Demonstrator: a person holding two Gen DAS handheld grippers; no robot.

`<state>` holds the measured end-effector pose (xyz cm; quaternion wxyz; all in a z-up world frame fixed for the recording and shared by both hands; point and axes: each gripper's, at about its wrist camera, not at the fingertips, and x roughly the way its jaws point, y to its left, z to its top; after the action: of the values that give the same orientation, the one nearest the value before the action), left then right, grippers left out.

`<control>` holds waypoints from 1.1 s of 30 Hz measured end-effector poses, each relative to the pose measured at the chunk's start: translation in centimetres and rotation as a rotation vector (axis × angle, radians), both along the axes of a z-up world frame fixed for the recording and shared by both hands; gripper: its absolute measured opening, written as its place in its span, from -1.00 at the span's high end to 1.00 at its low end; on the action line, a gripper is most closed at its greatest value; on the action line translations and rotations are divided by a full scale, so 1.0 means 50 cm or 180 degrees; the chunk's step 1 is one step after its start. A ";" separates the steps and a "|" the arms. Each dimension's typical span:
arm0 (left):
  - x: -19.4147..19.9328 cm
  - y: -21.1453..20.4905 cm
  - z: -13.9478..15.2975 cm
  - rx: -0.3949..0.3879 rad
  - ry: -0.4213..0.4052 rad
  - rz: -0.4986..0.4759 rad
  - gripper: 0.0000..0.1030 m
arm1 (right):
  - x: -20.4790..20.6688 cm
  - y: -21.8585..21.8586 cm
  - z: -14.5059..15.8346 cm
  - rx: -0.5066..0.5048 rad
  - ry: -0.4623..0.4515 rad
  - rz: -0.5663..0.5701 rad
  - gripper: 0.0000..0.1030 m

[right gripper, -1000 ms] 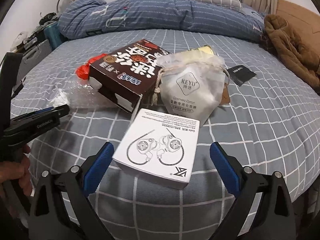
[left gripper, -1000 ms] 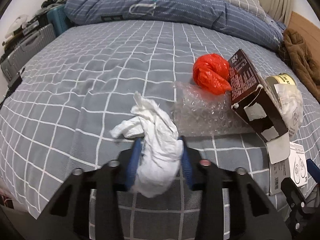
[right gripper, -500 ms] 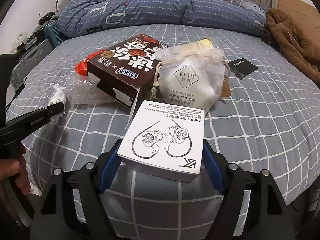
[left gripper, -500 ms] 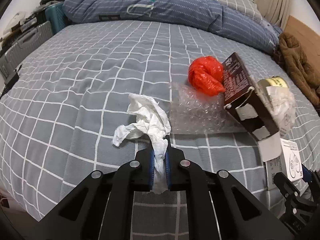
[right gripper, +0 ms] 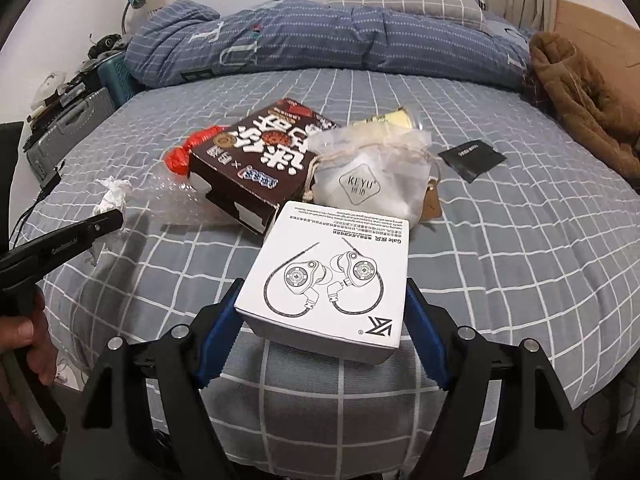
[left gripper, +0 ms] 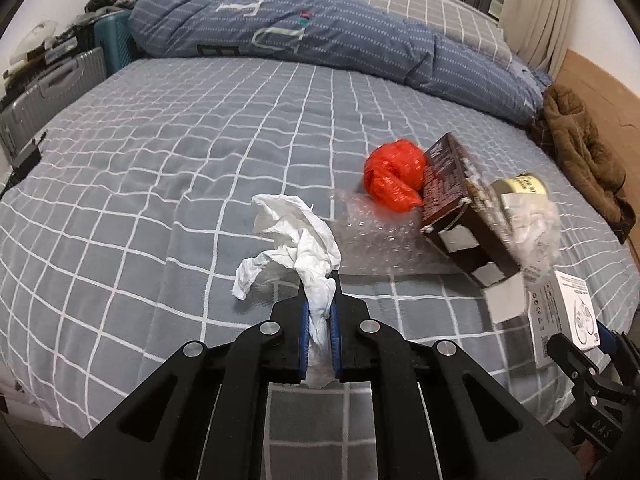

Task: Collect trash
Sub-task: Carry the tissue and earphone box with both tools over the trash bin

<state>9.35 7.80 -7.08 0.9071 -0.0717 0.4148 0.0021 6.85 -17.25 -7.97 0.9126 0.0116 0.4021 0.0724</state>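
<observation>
White crumpled tissue (left gripper: 298,236) sits pinched in our left tongs (left gripper: 319,312), just above the grey checked bed (left gripper: 160,184). Our right tongs (right gripper: 324,320) bracket the earphone box (right gripper: 332,276), pads touching or nearly so; we judge the grip made. Step: pickup. Next we must lift both clear, leaving bubble wrap (left gripper: 376,236), red bag (left gripper: 394,176) and brown carton (right gripper: 256,164) for later.

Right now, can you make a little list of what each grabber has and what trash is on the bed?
left gripper: shut on white tissue
right gripper: shut on white earphone box
bed: grey checked cover
lying on bed: bubble wrap, red plastic bag, brown box, white drawstring pouch
pouch position: touching the brown box
</observation>
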 end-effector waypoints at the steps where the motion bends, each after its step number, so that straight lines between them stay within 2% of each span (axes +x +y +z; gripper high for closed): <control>1: -0.006 -0.002 0.005 -0.0006 -0.0026 -0.0015 0.85 | -0.002 -0.001 0.004 0.0005 -0.0013 0.0002 -0.42; 16: -0.116 -0.075 0.061 0.0055 -0.0293 -0.0169 0.85 | -0.064 -0.004 0.056 -0.0073 -0.0318 0.0132 -0.42; 33: -0.216 -0.134 0.048 0.0158 -0.0234 -0.0267 0.85 | -0.145 -0.032 0.069 -0.0022 -0.0386 0.0069 -0.42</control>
<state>-1.43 1.10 -4.69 0.9225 -0.0317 0.3836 -0.0282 -0.38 -18.83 -4.53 0.9345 -0.0003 0.3464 0.0815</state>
